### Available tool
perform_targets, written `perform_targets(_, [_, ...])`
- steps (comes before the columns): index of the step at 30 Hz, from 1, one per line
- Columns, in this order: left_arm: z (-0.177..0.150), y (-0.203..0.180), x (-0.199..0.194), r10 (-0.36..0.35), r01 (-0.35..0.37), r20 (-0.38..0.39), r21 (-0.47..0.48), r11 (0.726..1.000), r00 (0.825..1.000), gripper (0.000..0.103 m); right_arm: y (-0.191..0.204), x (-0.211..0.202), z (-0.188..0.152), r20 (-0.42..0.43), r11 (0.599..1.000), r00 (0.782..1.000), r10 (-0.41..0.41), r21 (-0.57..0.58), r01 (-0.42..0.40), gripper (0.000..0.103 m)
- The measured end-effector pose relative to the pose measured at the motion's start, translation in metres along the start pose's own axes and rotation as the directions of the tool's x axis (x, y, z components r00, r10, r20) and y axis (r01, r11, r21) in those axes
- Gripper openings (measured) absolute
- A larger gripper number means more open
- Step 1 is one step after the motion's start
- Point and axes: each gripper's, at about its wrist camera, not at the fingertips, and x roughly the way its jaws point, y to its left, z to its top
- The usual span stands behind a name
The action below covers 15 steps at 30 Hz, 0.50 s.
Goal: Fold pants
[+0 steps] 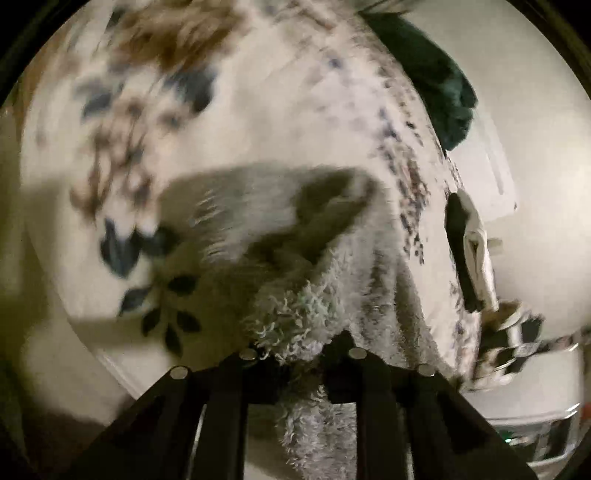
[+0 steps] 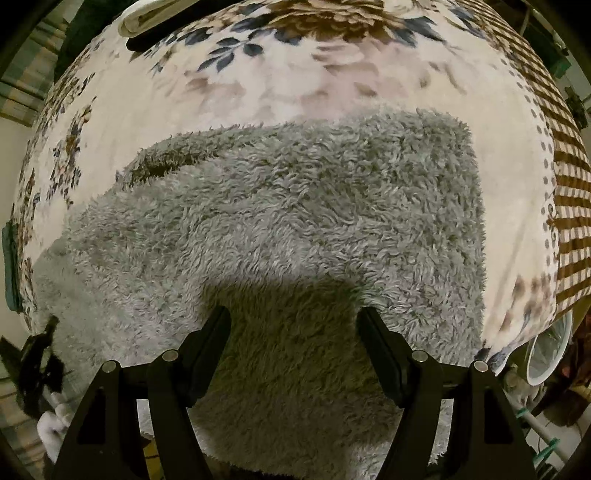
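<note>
The grey fluffy pants (image 2: 295, 206) lie spread on a floral blanket (image 2: 258, 92). My right gripper (image 2: 293, 321) is open, its black fingers (image 2: 210, 343) resting just above the near part of the pants. My left gripper (image 1: 295, 350) is shut on a bunched edge of the pants (image 1: 295, 317) and holds it lifted above the blanket (image 1: 92, 221). The left view is blurred by motion. The other gripper and a white-gloved hand show at the left view's right edge (image 1: 506, 332).
A dark green cloth (image 1: 436, 85) lies at the blanket's far edge. A folded white item (image 2: 147, 18) and dark cloth lie at the back left. A brown checked cover (image 2: 569, 206) is on the right, a white bowl-like thing (image 2: 546, 350) beyond the blanket's edge.
</note>
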Motion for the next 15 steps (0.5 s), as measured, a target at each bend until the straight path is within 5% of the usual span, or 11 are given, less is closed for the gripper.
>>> perform_targets(5, [-0.01, 0.009, -0.015, -0.067, 0.068, 0.046, -0.018, 0.998, 0.997, 0.072, 0.001, 0.003, 0.003, -0.009, 1.0, 1.0, 0.003, 0.005, -0.003, 0.074])
perform_targets(10, [-0.006, 0.031, -0.01, -0.054, 0.061, 0.061, -0.118, 0.991, 0.997, 0.073, 0.006, 0.006, 0.004, -0.017, 1.0, 1.0, 0.023, 0.018, -0.023, 0.074])
perform_targets(15, [0.007, 0.027, 0.001, -0.038, 0.041, 0.079, -0.035, 0.999, 0.996, 0.075, 0.014, 0.01, 0.006, -0.026, 1.0, 0.999, 0.029, -0.001, -0.029, 0.074])
